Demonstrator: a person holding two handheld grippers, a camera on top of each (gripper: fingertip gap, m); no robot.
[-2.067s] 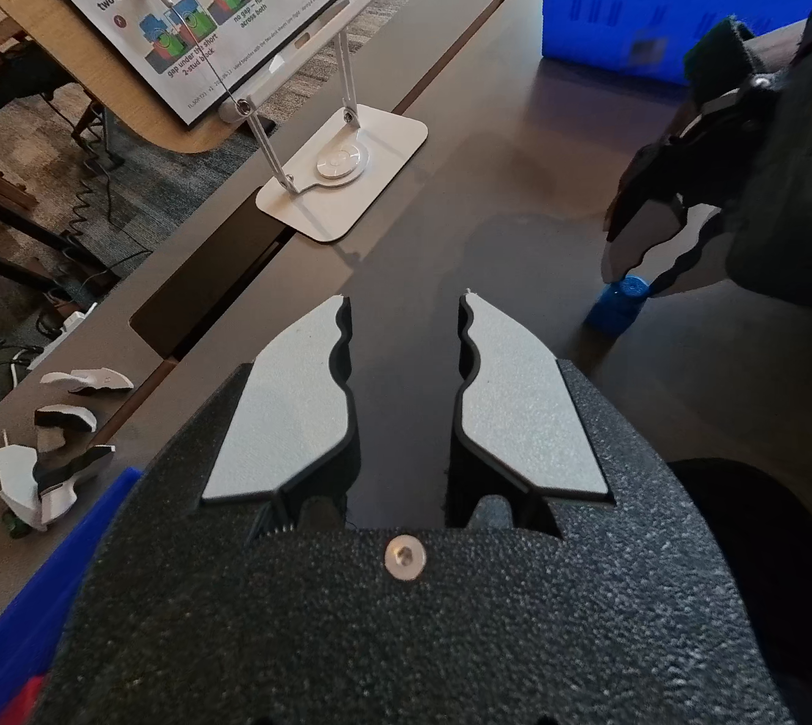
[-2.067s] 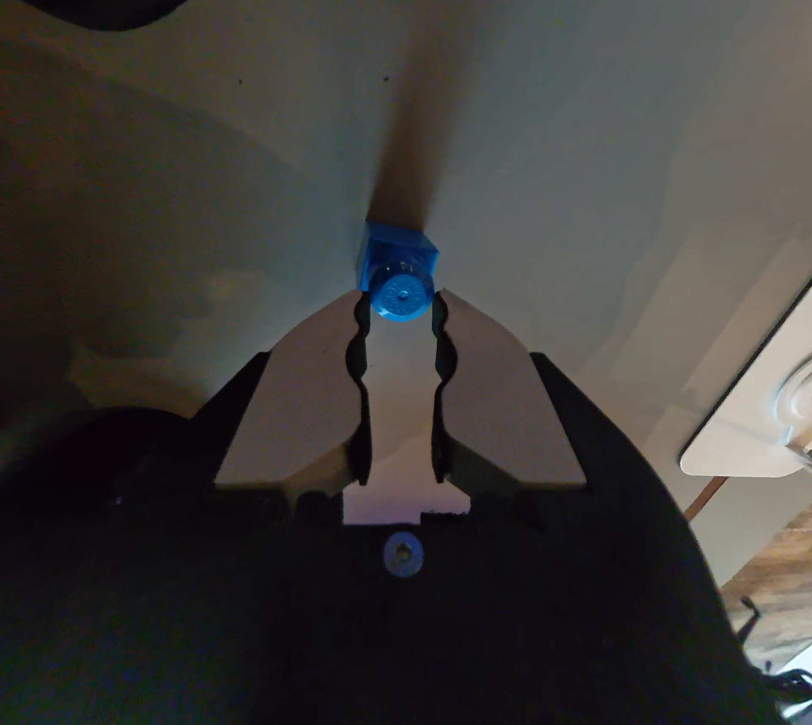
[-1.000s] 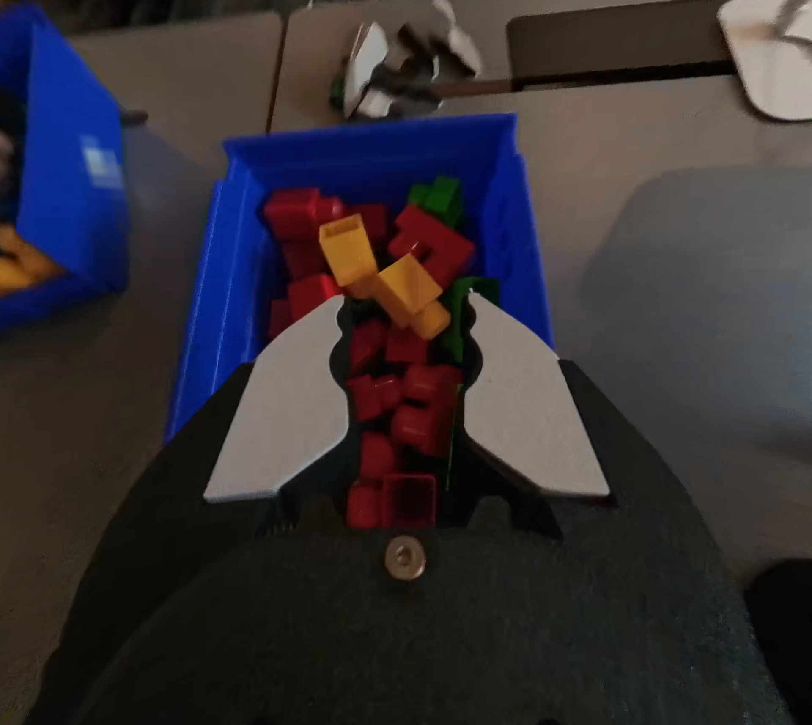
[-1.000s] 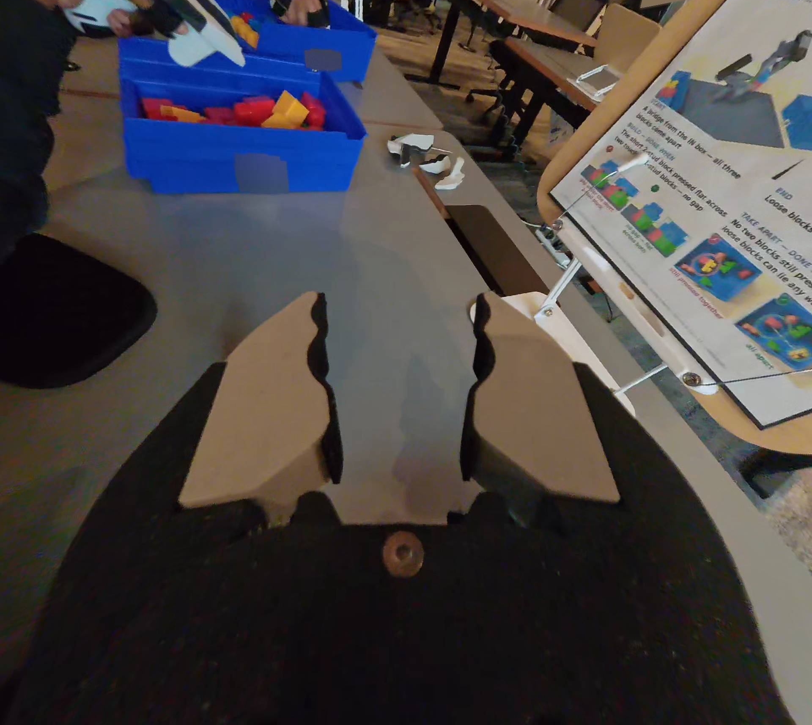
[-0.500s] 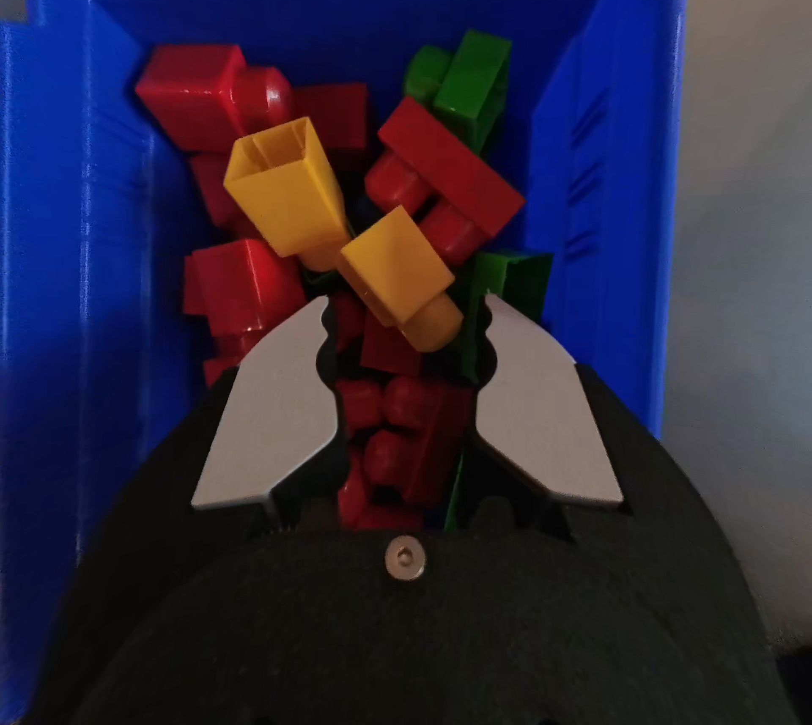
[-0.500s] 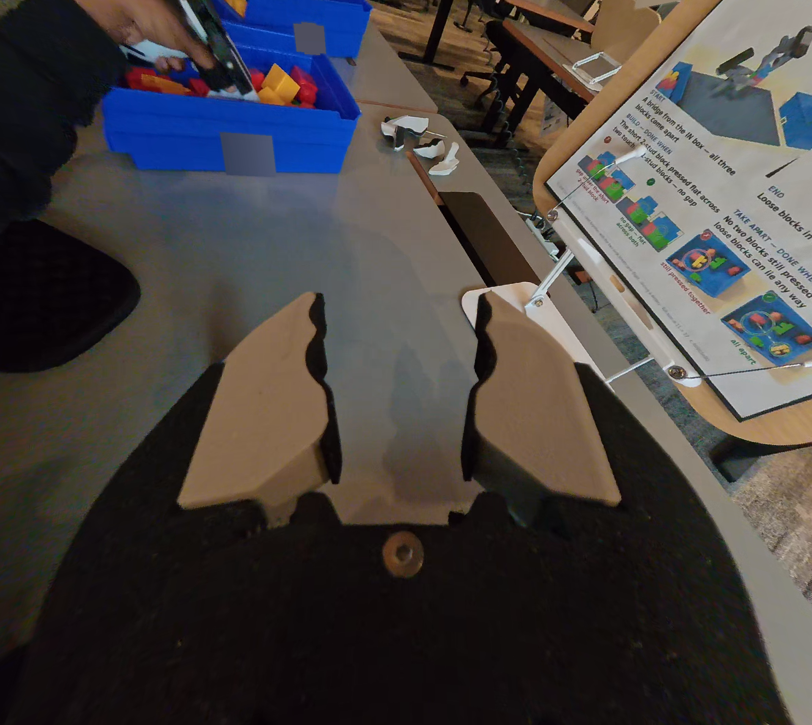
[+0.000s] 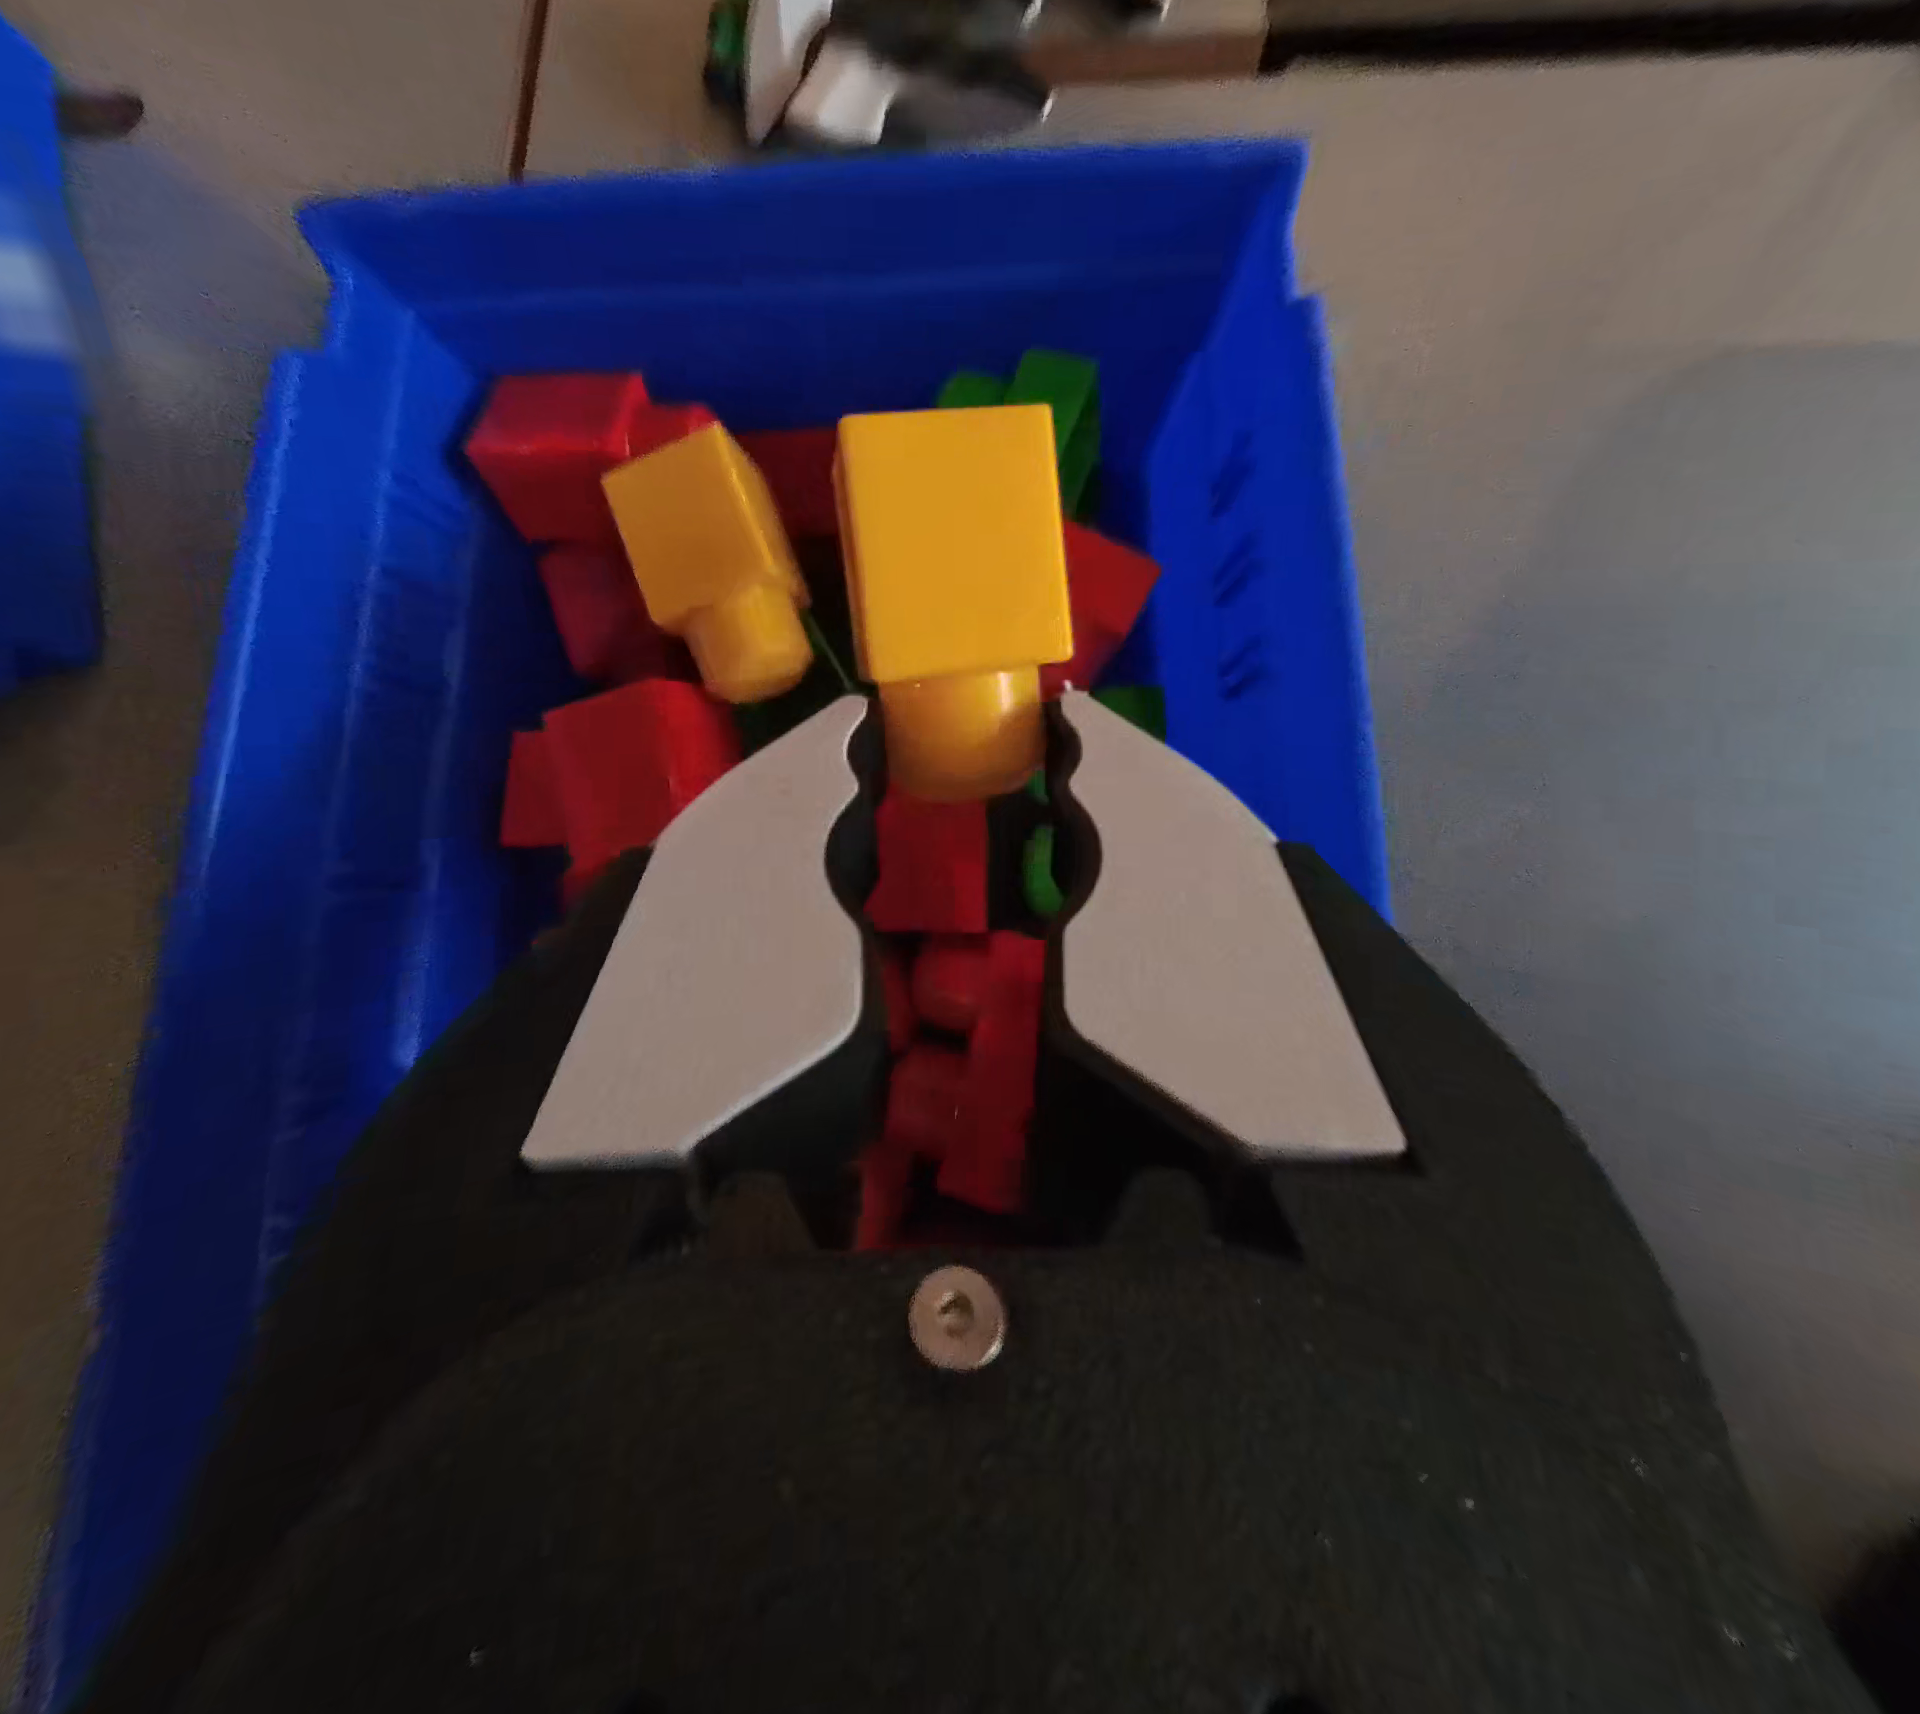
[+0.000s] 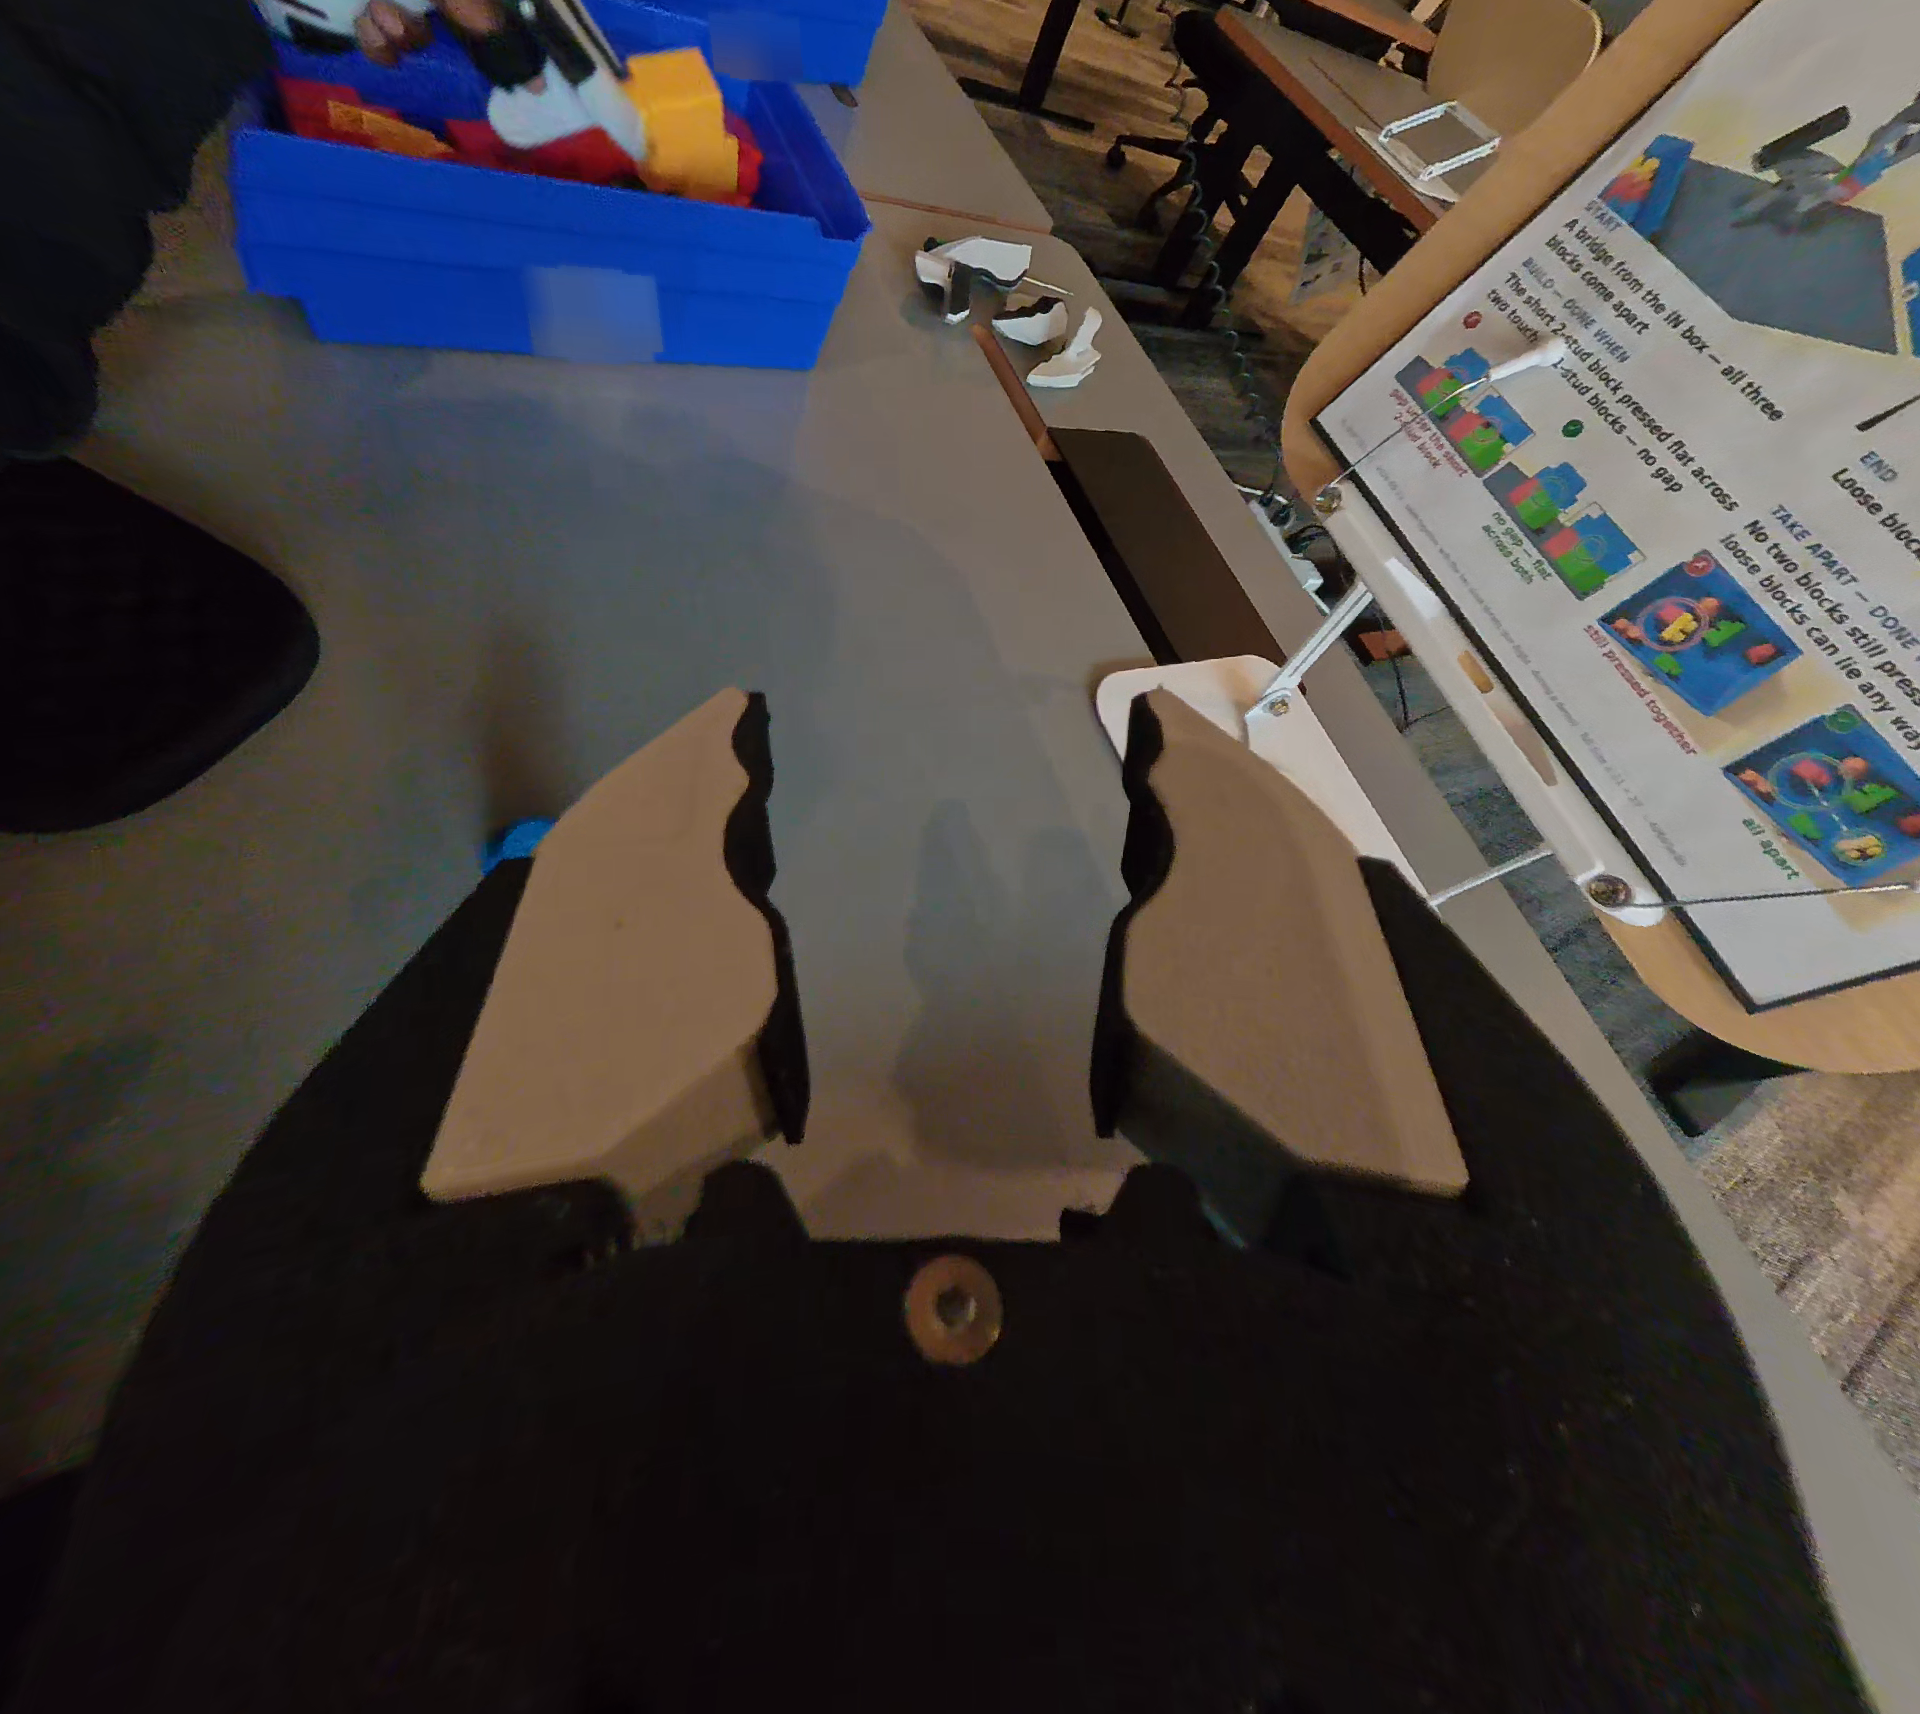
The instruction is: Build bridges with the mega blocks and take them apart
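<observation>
My left tool (image 7: 961, 714) is clamped on the round stud of a yellow block (image 7: 951, 542), which hangs out past the fingertips above the blue bin (image 7: 343, 625) full of red, green and yellow blocks. My right tool (image 8: 945, 817) has its fingers apart and holds nothing, hovering over the grey worktop (image 8: 623, 521), with a blue block (image 8: 516, 836) peeking out beside its left finger. What worries me is the grip: I only have the stud, a smooth rounded knob, so I judge the block could swivel or slip free if I swing fast, and drop back into the pile. A second yellow block (image 7: 707, 552) sits just beside the held one; I cannot tell if they touch, and a snag there could tug mine loose. The left wrist view is blurred, so I would carry it across slowly.
</observation>
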